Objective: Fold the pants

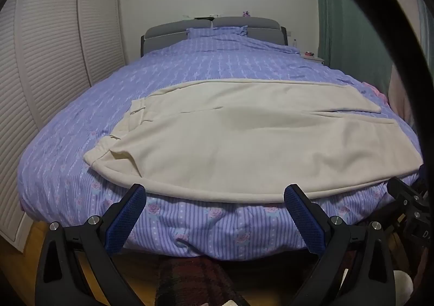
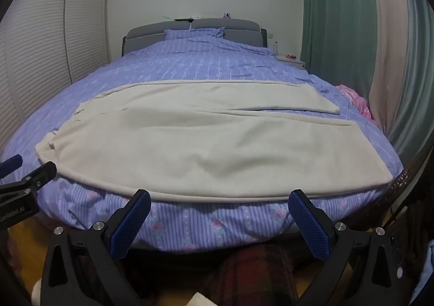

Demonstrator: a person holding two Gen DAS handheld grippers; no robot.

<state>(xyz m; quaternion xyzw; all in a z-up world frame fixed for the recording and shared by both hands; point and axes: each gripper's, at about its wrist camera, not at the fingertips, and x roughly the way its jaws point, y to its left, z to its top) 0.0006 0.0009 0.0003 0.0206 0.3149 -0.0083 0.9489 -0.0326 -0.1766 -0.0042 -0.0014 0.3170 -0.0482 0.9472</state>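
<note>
The cream pants point(image 1: 244, 143) lie spread flat across the foot end of the bed, on a blue striped duvet point(image 1: 203, 64) printed with pink roses, the elastic waistband point(image 1: 99, 153) to the left and the two legs running off to the right. The legs lie side by side and nearly parallel, the far leg point(image 2: 217, 97) ending a little short of the near one, with a thin strip of duvet showing between their ends. The near edge of the fabric follows the foot edge of the mattress in a long rolled hem (soft wrinkles cross the middle of the near leg). The left gripper point(image 1: 214, 197) hovers just in front of that hem with its blue-padded fingers spread wide and nothing between them; the right gripper point(image 2: 219, 201) is held the same way, jaws apart and empty, further toward the leg ends. Beyond the pants, a matching pillow point(image 2: 194, 33) rests against a grey headboard point(image 2: 238, 25). Louvred wardrobe doors point(image 1: 54, 48) line the left wall, green curtains point(image 2: 333, 21) hang on the right, and a pink cloth point(image 2: 352, 100) lies at the bed's right edge.
</note>
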